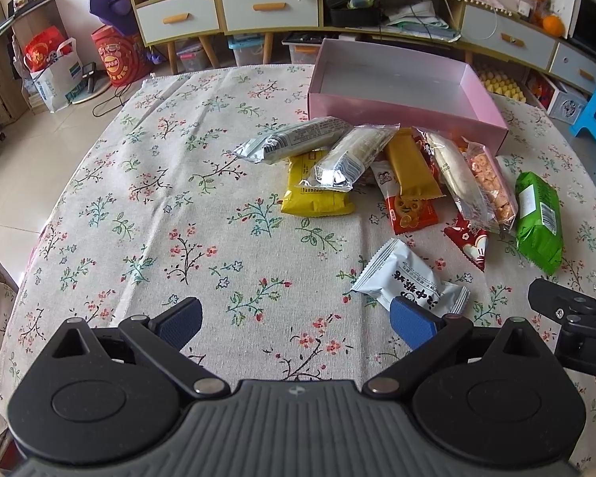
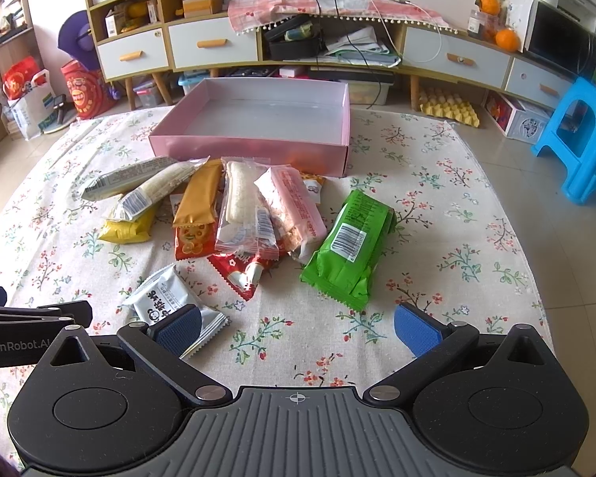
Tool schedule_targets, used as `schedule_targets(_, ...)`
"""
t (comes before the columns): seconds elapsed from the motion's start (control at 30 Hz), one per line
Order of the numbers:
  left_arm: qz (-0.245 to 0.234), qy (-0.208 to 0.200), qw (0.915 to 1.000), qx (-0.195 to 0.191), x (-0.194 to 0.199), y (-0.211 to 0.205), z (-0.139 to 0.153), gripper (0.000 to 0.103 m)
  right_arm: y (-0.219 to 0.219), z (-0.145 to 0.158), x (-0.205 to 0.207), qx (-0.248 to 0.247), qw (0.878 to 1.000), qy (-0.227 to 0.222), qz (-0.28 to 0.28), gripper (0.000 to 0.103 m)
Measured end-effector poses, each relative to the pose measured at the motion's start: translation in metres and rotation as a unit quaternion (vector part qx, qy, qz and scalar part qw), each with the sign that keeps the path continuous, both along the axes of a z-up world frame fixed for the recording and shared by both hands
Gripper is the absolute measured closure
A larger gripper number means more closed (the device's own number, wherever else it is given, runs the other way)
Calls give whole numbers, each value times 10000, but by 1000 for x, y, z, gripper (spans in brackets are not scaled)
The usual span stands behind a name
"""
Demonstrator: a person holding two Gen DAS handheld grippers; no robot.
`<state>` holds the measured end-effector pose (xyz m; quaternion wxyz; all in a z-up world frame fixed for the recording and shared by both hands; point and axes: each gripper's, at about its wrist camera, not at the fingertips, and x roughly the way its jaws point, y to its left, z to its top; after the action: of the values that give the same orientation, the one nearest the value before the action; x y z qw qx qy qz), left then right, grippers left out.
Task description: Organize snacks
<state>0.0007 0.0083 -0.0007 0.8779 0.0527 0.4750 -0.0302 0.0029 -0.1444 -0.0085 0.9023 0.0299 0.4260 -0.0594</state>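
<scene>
A pile of wrapped snacks lies on the floral tablecloth in front of an empty pink box. Among them are a green pack, a yellow pack, an orange bar and a white pouch nearest me. My left gripper is open, low over the cloth, with the white pouch just beyond its right pad. My right gripper is open too, the pouch by its left pad and the green pack ahead.
Beyond the table's far edge stands a long cabinet with drawers and clutter. A blue stool is on the floor at the right. Bags sit on the floor at the left. Each gripper's body shows at the other view's edge.
</scene>
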Motion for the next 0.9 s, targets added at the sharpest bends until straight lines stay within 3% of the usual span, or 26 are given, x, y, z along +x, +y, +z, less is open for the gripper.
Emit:
schedule_targets(0.57,28,-32,10000,-73,1,1,3,1,-14,1,5,194,9996,164,-97,0)
schedule_targets(0.73,-164,-277,9995,15,4,1,10,1,-28,8,16,416,9986,308,-98,0)
schedule_targets(0.9,-349,-169,9991,-190,18,4,16,1,-49,13,34,578,9966,529,-238,0)
